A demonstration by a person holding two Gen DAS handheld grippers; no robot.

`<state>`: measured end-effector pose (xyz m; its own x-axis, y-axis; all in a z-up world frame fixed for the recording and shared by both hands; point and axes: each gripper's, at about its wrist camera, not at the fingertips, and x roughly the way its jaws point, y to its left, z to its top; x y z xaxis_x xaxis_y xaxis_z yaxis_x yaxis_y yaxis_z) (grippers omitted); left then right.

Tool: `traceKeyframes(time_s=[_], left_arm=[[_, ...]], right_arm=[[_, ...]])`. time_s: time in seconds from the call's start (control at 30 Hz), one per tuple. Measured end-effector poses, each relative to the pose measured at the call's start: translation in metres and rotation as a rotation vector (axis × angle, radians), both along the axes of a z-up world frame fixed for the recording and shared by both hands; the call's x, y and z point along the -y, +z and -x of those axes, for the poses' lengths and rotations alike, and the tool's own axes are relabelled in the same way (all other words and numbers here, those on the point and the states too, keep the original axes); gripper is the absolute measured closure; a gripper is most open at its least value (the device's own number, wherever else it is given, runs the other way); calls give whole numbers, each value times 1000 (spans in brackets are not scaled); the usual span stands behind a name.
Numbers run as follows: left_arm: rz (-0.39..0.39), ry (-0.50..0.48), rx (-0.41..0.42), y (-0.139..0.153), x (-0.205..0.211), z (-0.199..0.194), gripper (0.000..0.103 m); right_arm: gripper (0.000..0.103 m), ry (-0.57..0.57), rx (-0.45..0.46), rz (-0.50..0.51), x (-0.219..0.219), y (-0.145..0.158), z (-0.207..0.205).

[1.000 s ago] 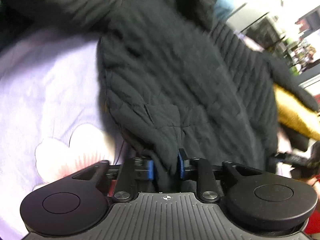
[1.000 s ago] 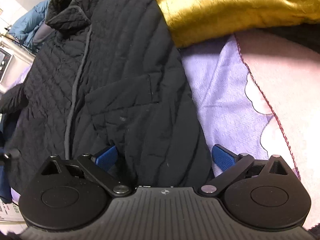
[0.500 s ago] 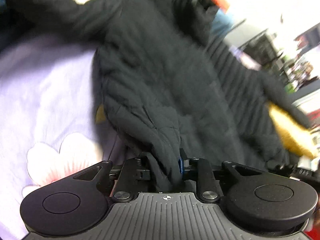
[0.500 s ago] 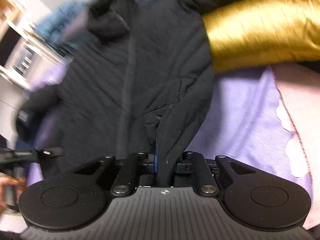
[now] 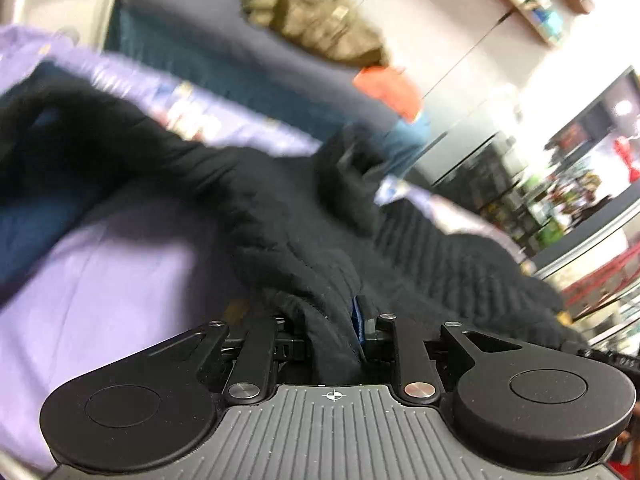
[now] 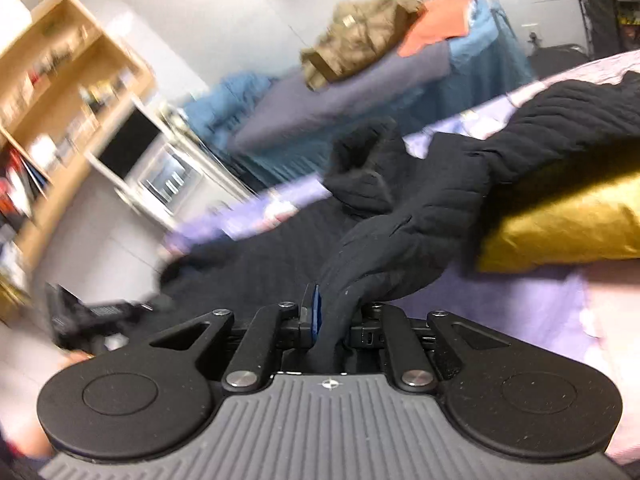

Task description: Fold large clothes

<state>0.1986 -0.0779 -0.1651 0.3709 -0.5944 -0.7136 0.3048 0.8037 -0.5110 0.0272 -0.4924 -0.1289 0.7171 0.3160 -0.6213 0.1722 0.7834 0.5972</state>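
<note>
A black quilted jacket (image 5: 304, 232) lies on a lilac bed sheet (image 5: 120, 280). My left gripper (image 5: 332, 320) is shut on a bunched fold of the jacket's hem, which rises from the bed into its jaws. My right gripper (image 6: 332, 316) is shut on another hem fold of the same jacket (image 6: 432, 208), lifted off the sheet (image 6: 520, 304). The jacket's collar (image 6: 360, 168) stands bunched farther back. Both views are blurred.
A gold satin cushion (image 6: 568, 228) lies right of the jacket, partly under its sleeve. Behind the bed are a blue-covered surface (image 5: 240, 64) with an olive garment (image 5: 320, 24) and an orange cloth (image 5: 388, 88), wooden shelves (image 6: 60, 80) and a white appliance (image 6: 152, 168).
The right gripper closed on the jacket hem. Both grippers have lifted and tilted up with the hem, so the room behind the bed is now in view.
</note>
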Motion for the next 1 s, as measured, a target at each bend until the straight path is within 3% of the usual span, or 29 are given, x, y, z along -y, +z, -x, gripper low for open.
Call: traceKeyframes(time_s=[0.07, 0.17, 0.23, 0.27, 0.37, 0.4, 0.47, 0.57, 0.7, 0.83, 0.93, 1.0], left_arm=[[-54, 8, -80, -37, 1, 4, 34], [-209, 0, -127, -92, 13, 13, 22], [-292, 2, -170, -122, 19, 19, 1], [-313, 28, -200, -133, 11, 22, 0], [-345, 80, -209, -154, 5, 32, 0], [-344, 92, -218, -155, 2, 34, 0], [-321, 113, -229, -152, -11, 38, 0], [-343, 132, -189, -137, -30, 39, 0], [-457, 129, -22, -97, -37, 36, 0], [-562, 83, 165, -58, -22, 15, 0], [-582, 28, 240, -37, -5, -5, 0], [-550, -9, 264, -26, 8, -22, 0]], right_arm=[[87, -7, -66, 31, -4, -27, -4], [80, -2, -200, 132, -30, -80, -17], [75, 36, -296, 206, -51, -114, -22], [68, 53, -329, 243, -59, -129, -22], [26, 76, -453, 337, -75, -166, -12], [25, 76, -487, 365, -77, -174, -6], [25, 66, -516, 398, -74, -179, 8], [22, 17, -498, 353, -56, -170, 27], [21, -95, -458, 287, -23, -143, 36], [18, -127, -388, 293, -2, -111, 26], [17, -106, -342, 276, 9, -93, 5], [16, -69, -314, 240, 13, -83, -14]])
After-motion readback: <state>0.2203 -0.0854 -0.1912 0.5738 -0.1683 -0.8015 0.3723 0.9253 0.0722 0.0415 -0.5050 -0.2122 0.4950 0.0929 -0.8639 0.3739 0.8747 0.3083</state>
